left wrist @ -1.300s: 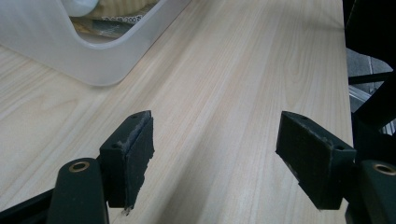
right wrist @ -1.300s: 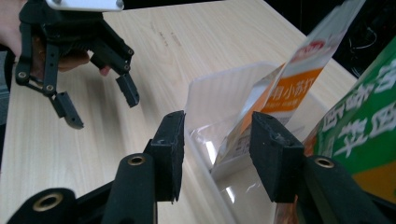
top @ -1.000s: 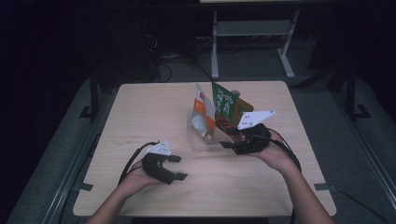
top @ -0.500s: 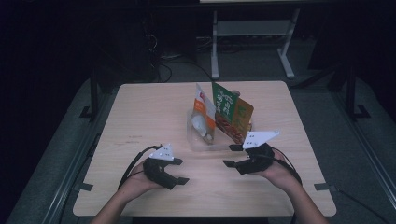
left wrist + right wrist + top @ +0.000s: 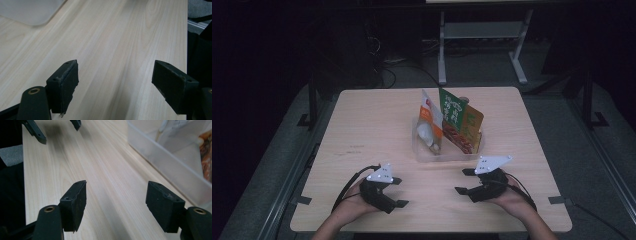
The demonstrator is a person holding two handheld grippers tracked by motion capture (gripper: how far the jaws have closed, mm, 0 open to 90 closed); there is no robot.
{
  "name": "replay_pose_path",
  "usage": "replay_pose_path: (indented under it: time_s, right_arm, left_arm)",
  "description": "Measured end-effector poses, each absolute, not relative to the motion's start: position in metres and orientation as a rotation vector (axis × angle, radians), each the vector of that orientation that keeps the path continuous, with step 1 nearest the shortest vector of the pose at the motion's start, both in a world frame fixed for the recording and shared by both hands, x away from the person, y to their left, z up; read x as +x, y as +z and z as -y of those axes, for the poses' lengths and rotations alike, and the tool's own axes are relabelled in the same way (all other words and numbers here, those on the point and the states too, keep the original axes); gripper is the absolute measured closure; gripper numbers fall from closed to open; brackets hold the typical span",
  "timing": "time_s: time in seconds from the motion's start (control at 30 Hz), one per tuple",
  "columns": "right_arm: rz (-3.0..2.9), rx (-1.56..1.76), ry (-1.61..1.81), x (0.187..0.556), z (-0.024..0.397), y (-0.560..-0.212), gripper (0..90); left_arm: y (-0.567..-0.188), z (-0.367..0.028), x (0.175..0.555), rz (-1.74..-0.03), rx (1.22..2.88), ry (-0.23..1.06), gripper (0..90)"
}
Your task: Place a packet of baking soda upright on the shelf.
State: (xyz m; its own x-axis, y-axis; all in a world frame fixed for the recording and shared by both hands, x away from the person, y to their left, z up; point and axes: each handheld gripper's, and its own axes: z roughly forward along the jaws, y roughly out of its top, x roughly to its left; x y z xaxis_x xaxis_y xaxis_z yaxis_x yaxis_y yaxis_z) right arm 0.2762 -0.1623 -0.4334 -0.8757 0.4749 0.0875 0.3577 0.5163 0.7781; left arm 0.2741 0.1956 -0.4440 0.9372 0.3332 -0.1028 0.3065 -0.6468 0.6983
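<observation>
A clear plastic bin (image 5: 424, 152) stands at the middle of the wooden table (image 5: 367, 120). Upright in it are a white and orange packet (image 5: 430, 125), a green packet (image 5: 453, 111) and an orange-brown packet (image 5: 468, 131). My left gripper (image 5: 399, 192) rests near the front edge at the left, open, with nothing between its jaws (image 5: 115, 72). My right gripper (image 5: 464, 181) lies in front of the bin, a little apart from it, also open and empty (image 5: 116, 195). The bin's wall (image 5: 170, 162) runs along the right of the right gripper view.
A corner of the bin (image 5: 30, 12) shows at the top left of the left gripper view. The left gripper's jaws (image 5: 37, 132) appear far off in the right gripper view. Beyond the table are a dark floor, cables and a metal stand (image 5: 482, 45).
My right gripper has drawn back from the bin toward the table's front edge. The left gripper has shifted slightly toward the front. The packets have not moved.
</observation>
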Motion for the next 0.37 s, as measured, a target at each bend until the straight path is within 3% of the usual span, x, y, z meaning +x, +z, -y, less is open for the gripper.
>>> replay_pose_path:
  time_s: [0.37]
  right_arm:
    - [-2.640, 0.725, 1.268, 0.2806, 0.1632, -0.4422, 32.1]
  left_arm:
    - [-0.4484, -0.1940, 0.2800, -0.437, 2.318, 0.036, 20.9]
